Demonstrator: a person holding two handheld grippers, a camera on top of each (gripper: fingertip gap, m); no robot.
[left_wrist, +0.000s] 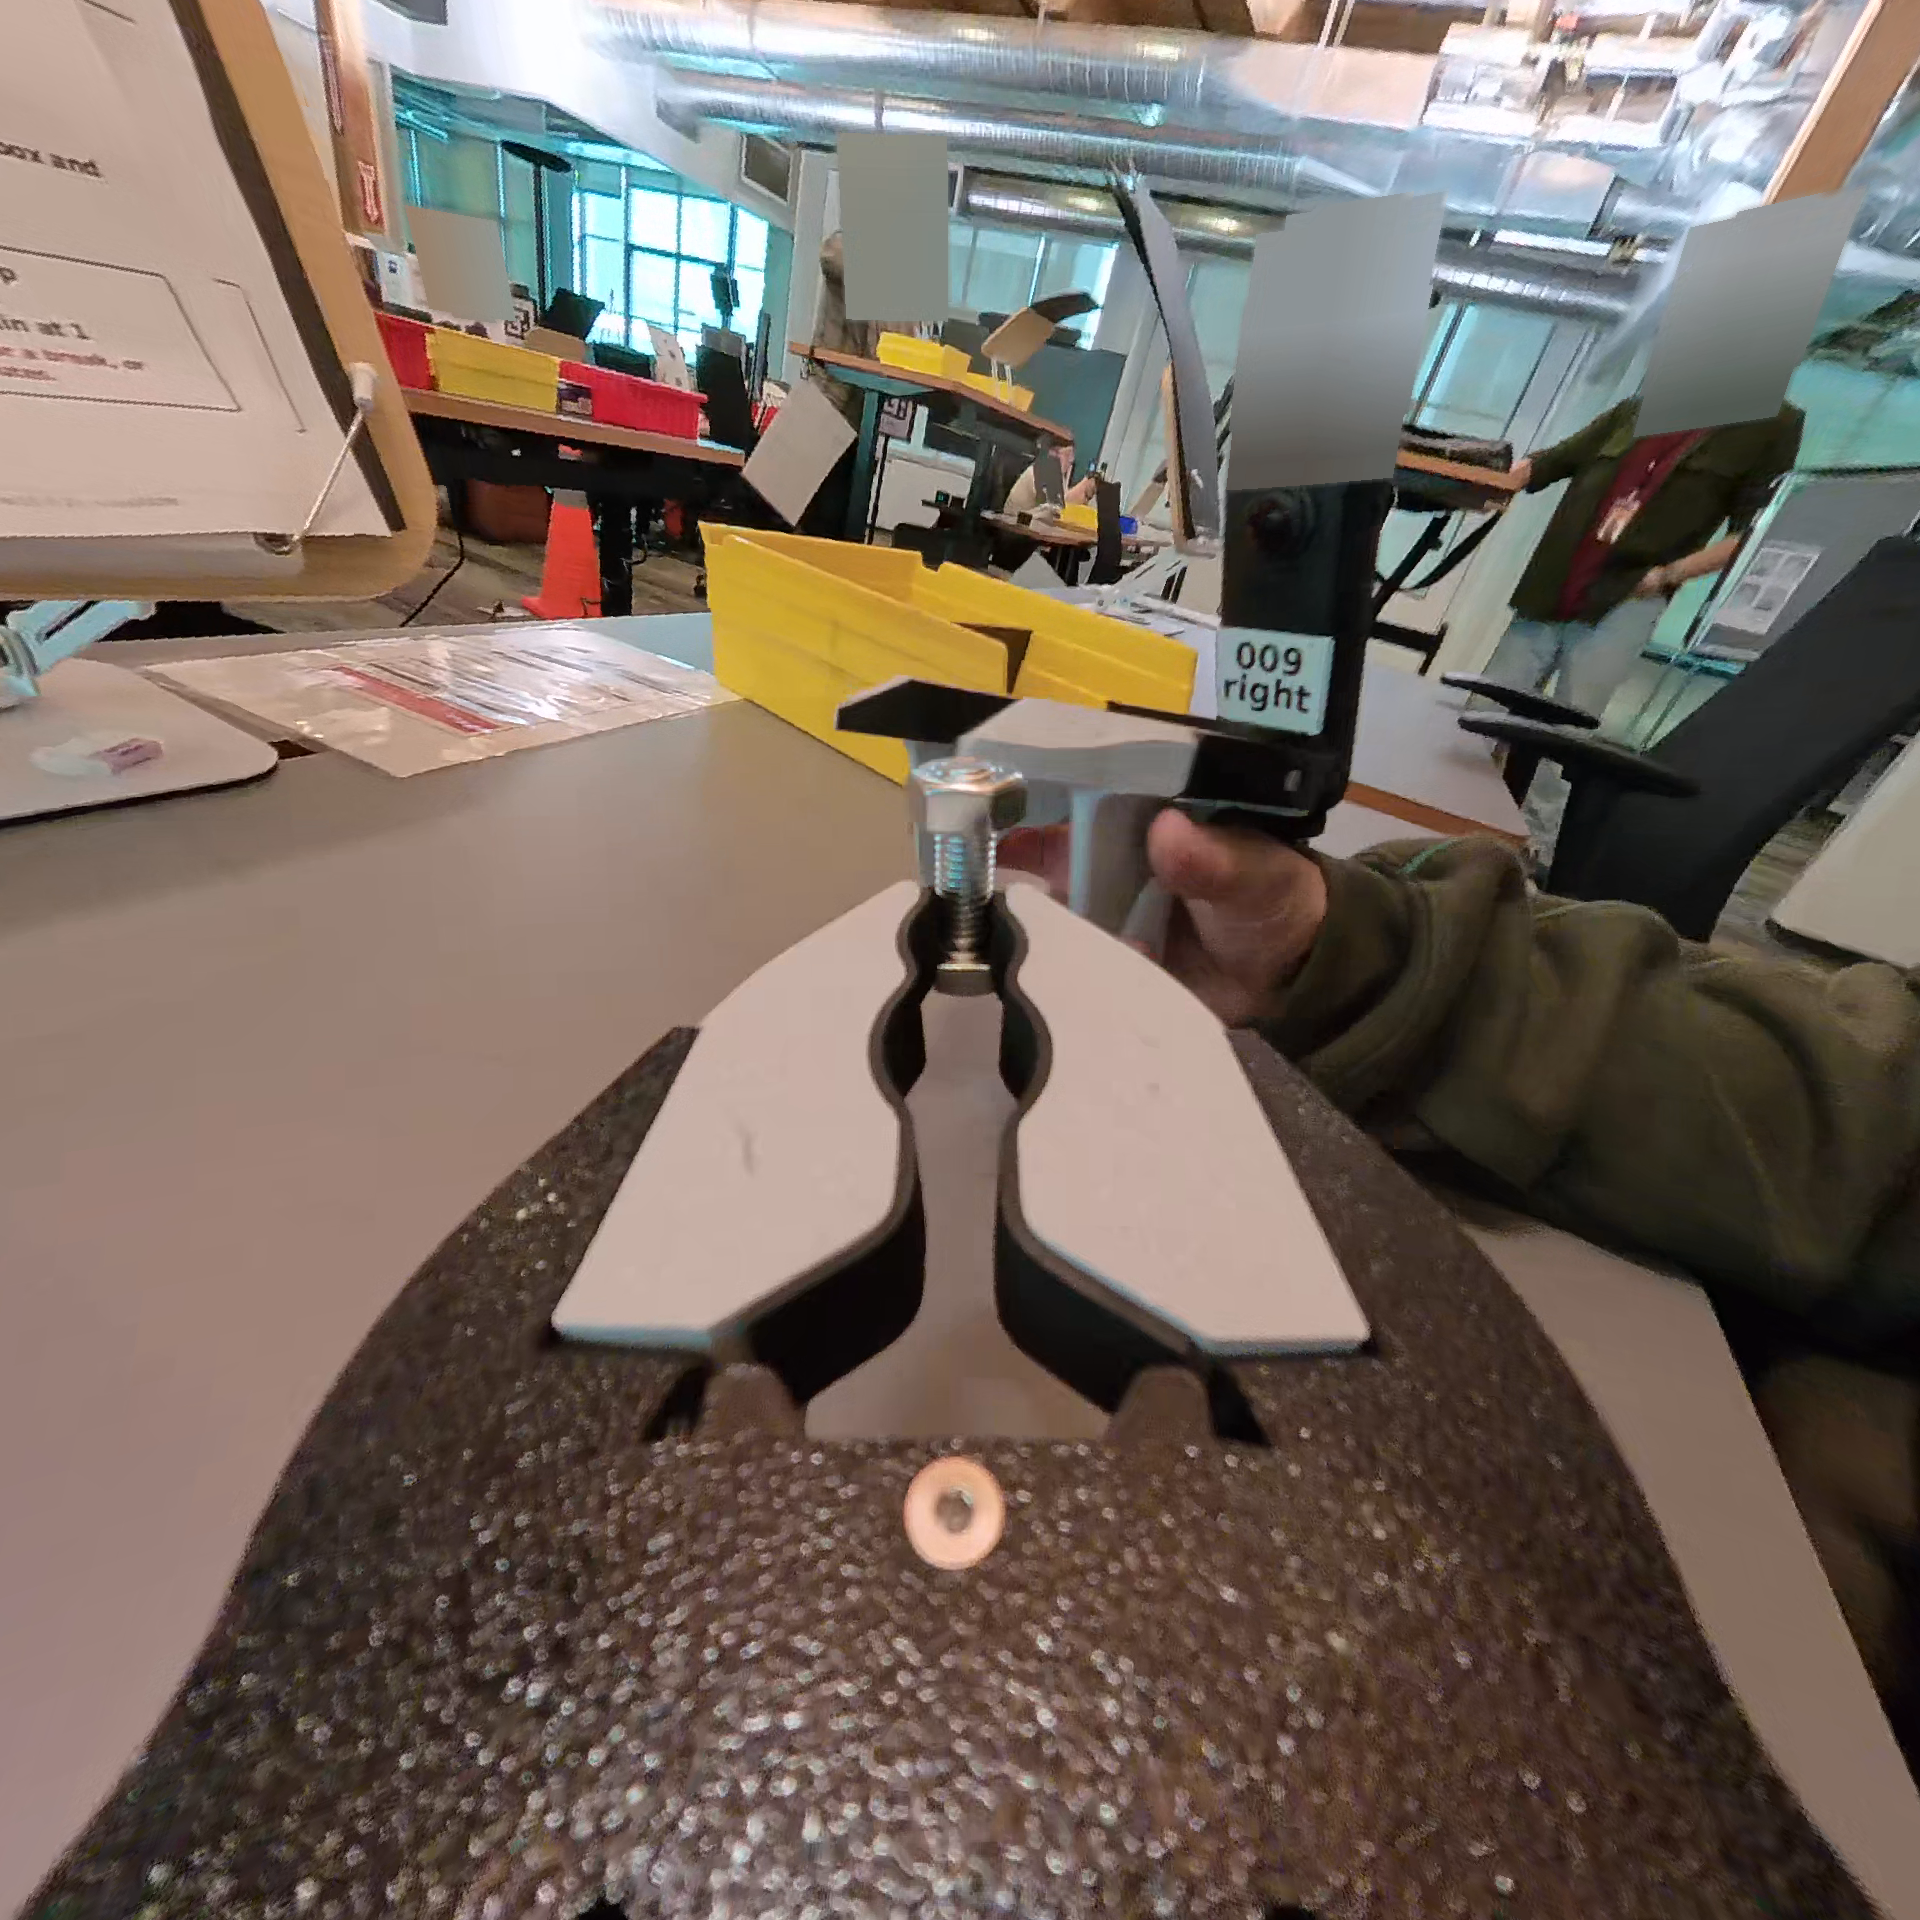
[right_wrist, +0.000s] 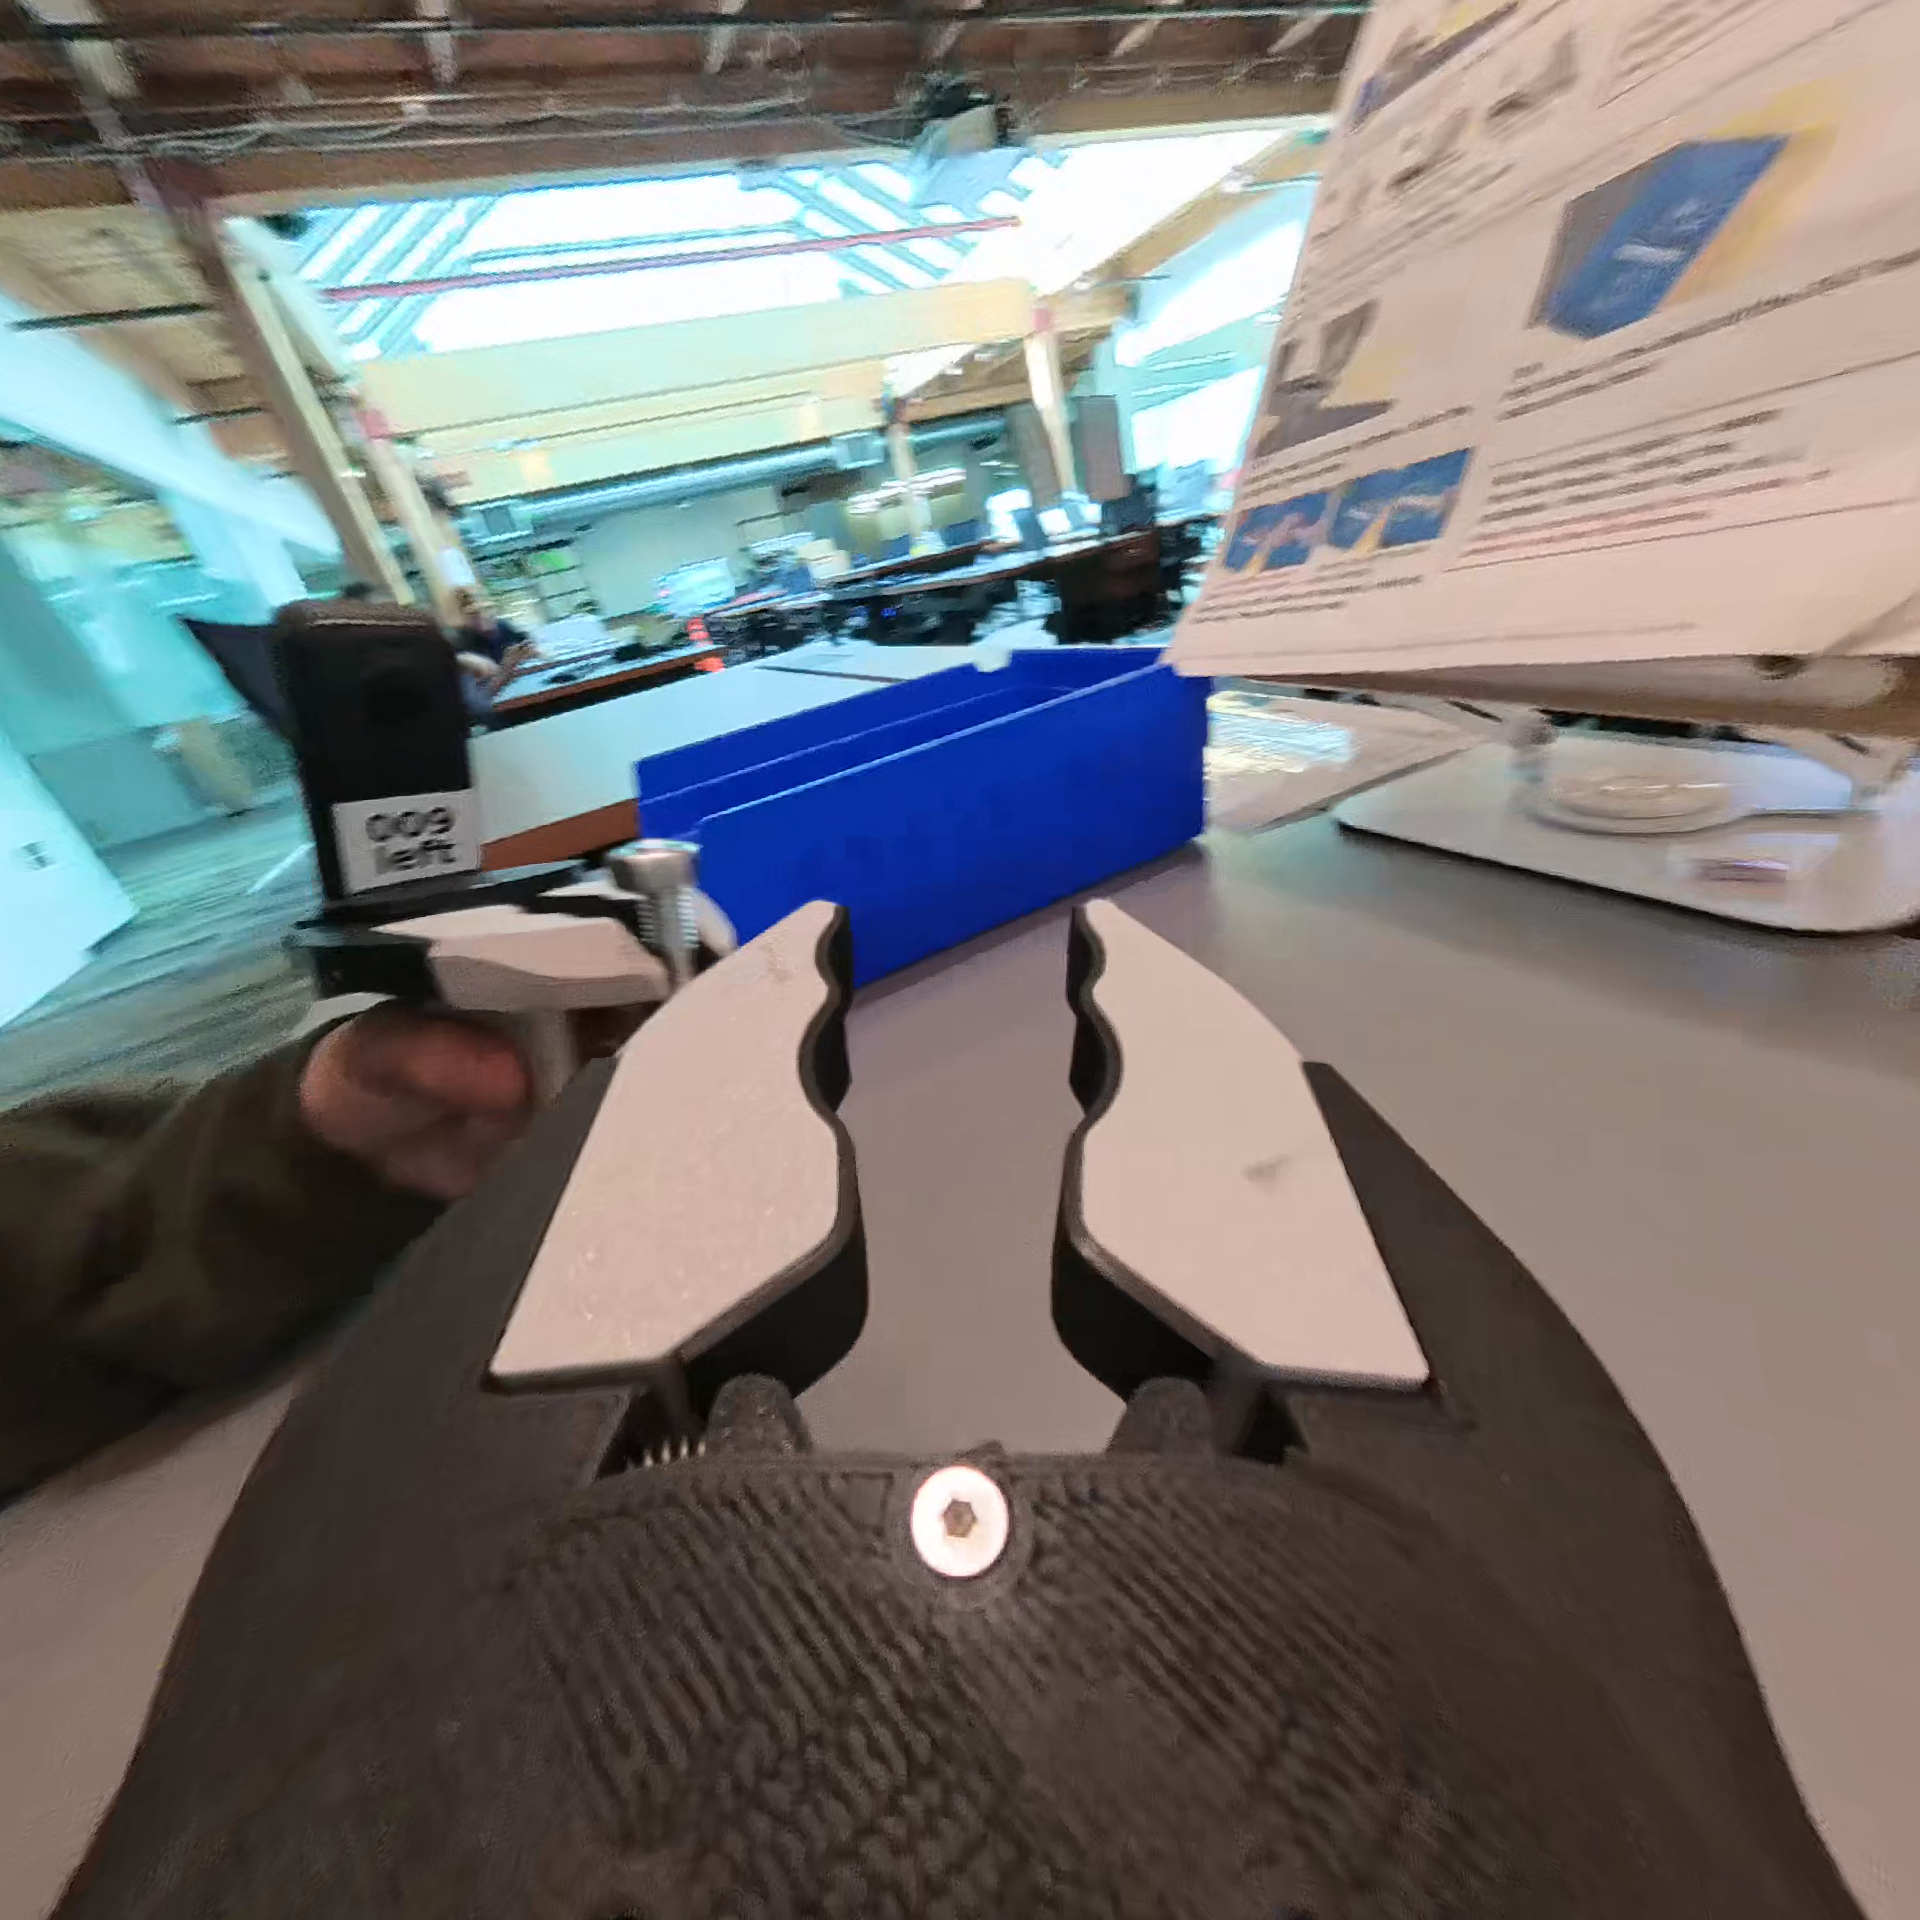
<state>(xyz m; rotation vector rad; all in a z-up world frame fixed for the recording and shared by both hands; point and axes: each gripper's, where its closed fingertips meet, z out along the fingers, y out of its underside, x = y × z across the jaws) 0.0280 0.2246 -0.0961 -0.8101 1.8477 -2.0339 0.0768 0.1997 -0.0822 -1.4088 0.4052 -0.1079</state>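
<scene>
Bolt (left_wrist: 961, 831) is the whole story here: a silver hex-head one, standing upright with the head on top and the threaded shank pinched between the tips of the left gripper (left_wrist: 961, 940). Its long axis runs straight up and down, so it sits square across the fingers, not along them. The left fingers are closed onto the shank, gripping it low down, with the head and a few threads poking up above them.

Taking the bolt as the landmark: the right gripper (left_wrist: 935, 712) is just behind it and a touch above head height in the left wrist view, very close, though I can't tell if it actually touches. From the right wrist view the bolt (right_wrist: 657, 894) shows up off to the left of the right gripper (right_wrist: 956, 956), beyond its left finger, not between the two. Those right fingers are spread apart with nothing in them, just bare grey table (right_wrist: 1455, 1039) showing through the gap.

Farther back from the bolt there's a yellow bin (left_wrist: 862, 623) on the tabletop, and in the other view a blue bin (right_wrist: 935, 810) sits just right of it. A document stand (left_wrist: 156, 312) is well off to the left of the bolt.

So the left is the one that has it, the right is the near neighbour.
</scene>
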